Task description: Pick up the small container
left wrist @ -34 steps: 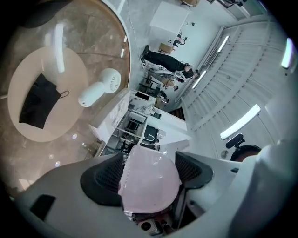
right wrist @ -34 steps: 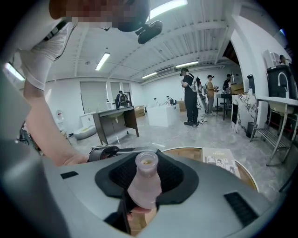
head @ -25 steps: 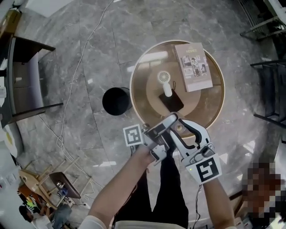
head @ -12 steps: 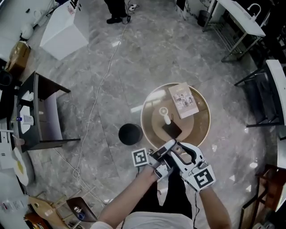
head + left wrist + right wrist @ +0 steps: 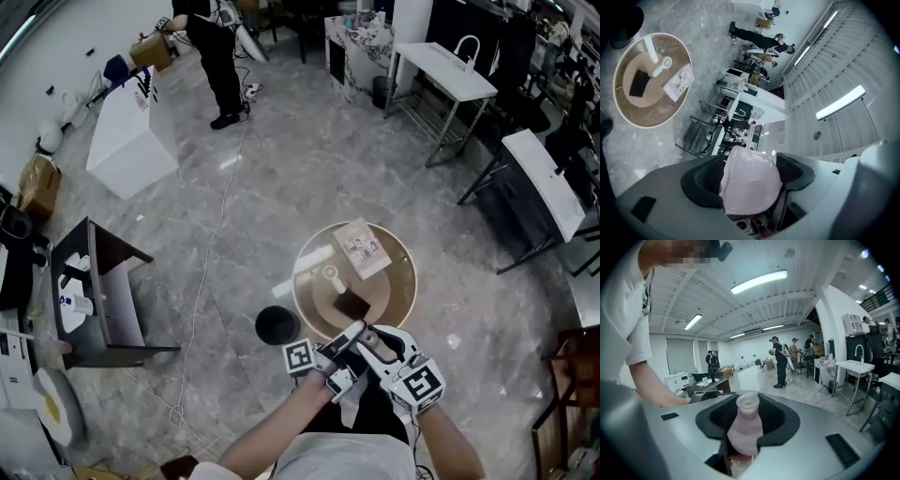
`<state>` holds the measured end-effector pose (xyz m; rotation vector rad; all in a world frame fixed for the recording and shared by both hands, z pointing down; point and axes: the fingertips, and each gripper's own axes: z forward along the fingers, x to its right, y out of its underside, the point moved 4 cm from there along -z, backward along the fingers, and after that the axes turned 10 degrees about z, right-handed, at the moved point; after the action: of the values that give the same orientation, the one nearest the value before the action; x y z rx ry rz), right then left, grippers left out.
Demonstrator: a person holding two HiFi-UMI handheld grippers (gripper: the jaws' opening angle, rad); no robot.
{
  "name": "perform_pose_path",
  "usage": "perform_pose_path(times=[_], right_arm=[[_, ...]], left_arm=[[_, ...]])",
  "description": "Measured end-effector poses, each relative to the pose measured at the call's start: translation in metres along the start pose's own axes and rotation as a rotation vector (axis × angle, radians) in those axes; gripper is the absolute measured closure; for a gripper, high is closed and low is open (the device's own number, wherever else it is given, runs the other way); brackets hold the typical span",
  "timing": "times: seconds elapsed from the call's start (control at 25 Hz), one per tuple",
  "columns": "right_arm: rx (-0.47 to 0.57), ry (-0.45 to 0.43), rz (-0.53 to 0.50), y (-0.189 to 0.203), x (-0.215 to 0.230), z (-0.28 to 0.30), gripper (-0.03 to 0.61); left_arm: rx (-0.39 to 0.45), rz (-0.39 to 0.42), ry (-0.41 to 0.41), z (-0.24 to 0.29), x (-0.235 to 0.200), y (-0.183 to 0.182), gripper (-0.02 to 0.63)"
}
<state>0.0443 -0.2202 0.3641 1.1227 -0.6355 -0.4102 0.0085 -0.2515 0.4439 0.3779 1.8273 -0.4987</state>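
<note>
**Both grippers gripping pink pieces at the round table's near edge**

The right gripper (image 5: 749, 418) is clamping the small container (image 5: 746, 430), a pale pink bottle whose open neck is pointing away from that camera. Its jaws are standing narrow, with the pads pressing the bottle's body on both sides. The left gripper (image 5: 750, 176) is squeezing a pink rounded piece (image 5: 752, 187) between its 2 pads. Whether this piece belongs to the same bottle cannot be told.

In the head view the 2 grippers are hanging close together at the near rim of the round table (image 5: 405, 281), in front of the person's body. On the table a book (image 5: 361, 248) is lying toward the far edge, a small white fan (image 5: 330, 275) is lying left of centre, and a black flat thing (image 5: 352, 305) is sitting toward the near edge. A black bin (image 5: 277, 324) is standing on the floor just beside the table's left edge. Grey floor is lying open round the rest of the table. A dark desk (image 5: 103, 300) on the left and white tables (image 5: 548, 183) on the right are standing well apart from it.
</note>
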Motion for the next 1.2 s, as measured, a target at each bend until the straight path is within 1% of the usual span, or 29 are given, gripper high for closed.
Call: perform_pose_path(times=[0.08, 0.24, 0.52, 0.84, 0.96, 1.2], right_arm=[[0.004, 0.011, 0.001, -0.008, -0.01, -0.017, 0.428], [0.008, 0.011, -0.003, -0.022, -0.026, -0.051, 0.428], [-0.023, -0.02, -0.044, -0.028, -0.048, -0.104, 0.428], [-0.022, -0.114, -0.075, -0.029, -0.071, -0.167, 0.426], [-0.019, -0.147, -0.086, -0.028, -0.083, -0.188, 0.426], [0.002, -0.194, -0.109, -0.033, -0.101, -0.213, 0.426]], left_arm=[[-0.018, -0.006, 0.006, 0.0, 0.014, 0.016, 0.25], [-0.017, -0.039, 0.012, 0.001, 0.036, 0.051, 0.25], [0.006, -0.022, 0.035, -0.002, 0.055, 0.105, 0.249], [0.056, -0.02, 0.057, -0.009, 0.07, 0.172, 0.25], [0.072, -0.004, 0.061, -0.015, 0.078, 0.194, 0.25], [0.098, 0.053, 0.076, -0.023, 0.094, 0.218, 0.25]])
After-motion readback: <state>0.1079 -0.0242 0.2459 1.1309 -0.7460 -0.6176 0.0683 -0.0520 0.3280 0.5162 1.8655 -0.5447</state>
